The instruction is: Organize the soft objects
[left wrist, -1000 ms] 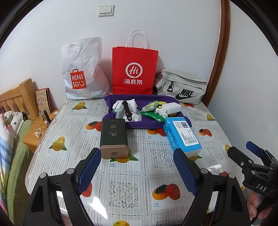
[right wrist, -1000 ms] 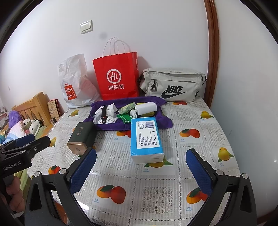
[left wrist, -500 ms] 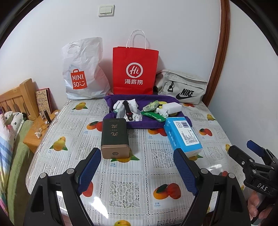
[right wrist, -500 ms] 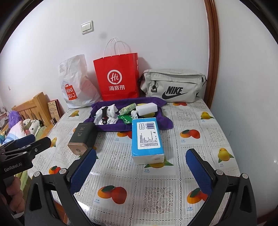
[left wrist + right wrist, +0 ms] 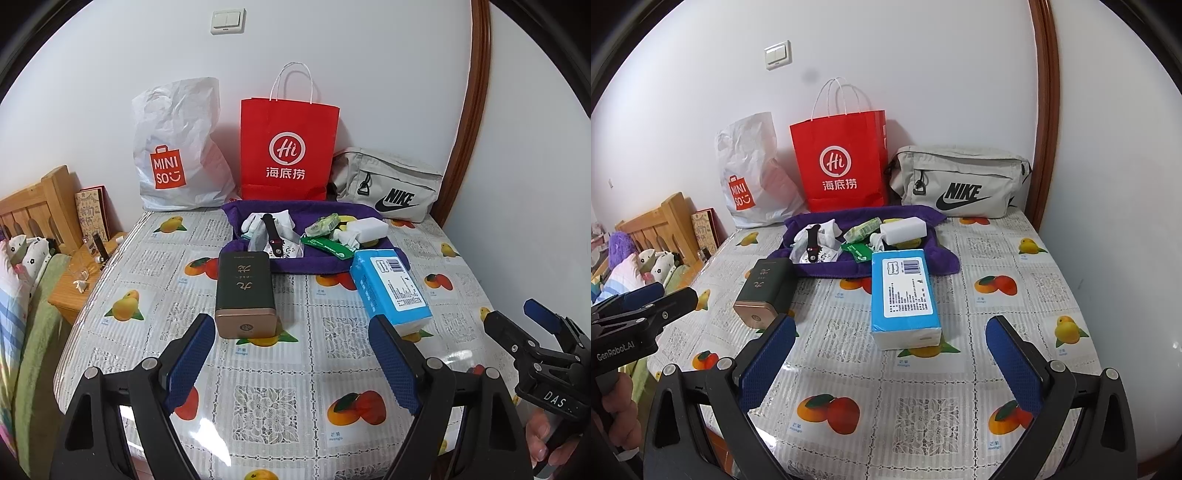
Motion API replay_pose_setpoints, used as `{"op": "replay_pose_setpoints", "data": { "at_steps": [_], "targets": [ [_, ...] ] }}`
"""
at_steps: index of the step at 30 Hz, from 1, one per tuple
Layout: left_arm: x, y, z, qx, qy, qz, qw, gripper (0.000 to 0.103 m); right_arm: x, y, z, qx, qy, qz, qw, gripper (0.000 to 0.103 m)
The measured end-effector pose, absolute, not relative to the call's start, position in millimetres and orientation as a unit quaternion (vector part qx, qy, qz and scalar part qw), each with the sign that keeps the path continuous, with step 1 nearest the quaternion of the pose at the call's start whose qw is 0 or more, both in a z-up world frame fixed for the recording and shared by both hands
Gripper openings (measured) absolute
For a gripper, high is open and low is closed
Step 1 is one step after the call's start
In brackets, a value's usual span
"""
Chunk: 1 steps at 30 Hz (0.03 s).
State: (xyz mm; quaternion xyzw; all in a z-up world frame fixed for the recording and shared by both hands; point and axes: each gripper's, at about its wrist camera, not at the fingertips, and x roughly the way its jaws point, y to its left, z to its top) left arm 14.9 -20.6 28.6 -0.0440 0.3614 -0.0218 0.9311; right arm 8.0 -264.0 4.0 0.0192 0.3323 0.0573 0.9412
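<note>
A purple towel (image 5: 314,264) (image 5: 938,258) lies at the table's far middle with white socks (image 5: 284,221) (image 5: 827,230), a black watch (image 5: 273,236), a green packet (image 5: 327,248) and a white block (image 5: 903,229) on it. A blue tissue pack (image 5: 391,288) (image 5: 904,295) lies in front of it on the right. A dark green box (image 5: 245,291) (image 5: 764,291) lies on the left. My left gripper (image 5: 291,358) is open and empty, near the box. My right gripper (image 5: 890,358) is open and empty, just short of the tissue pack.
A white MINISO bag (image 5: 177,155), a red paper bag (image 5: 288,147) and a grey Nike bag (image 5: 388,188) stand against the back wall. A wooden bedside stand (image 5: 74,291) and a bed with plush toys (image 5: 650,266) are at the left. The table (image 5: 258,406) has a fruit-print cover.
Both grippers have edged slightly forward toward the table; nothing on it has moved and both stay open.
</note>
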Motion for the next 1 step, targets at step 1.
{"op": "replay_pose_setpoints", "data": {
  "at_steps": [1],
  "targets": [
    [16.5,-21.1,27.7,-0.044,0.362,-0.021,0.931,0.085,9.1,-264.1,3.2,0.019,0.333,0.057,0.941,0.102]
  ]
}}
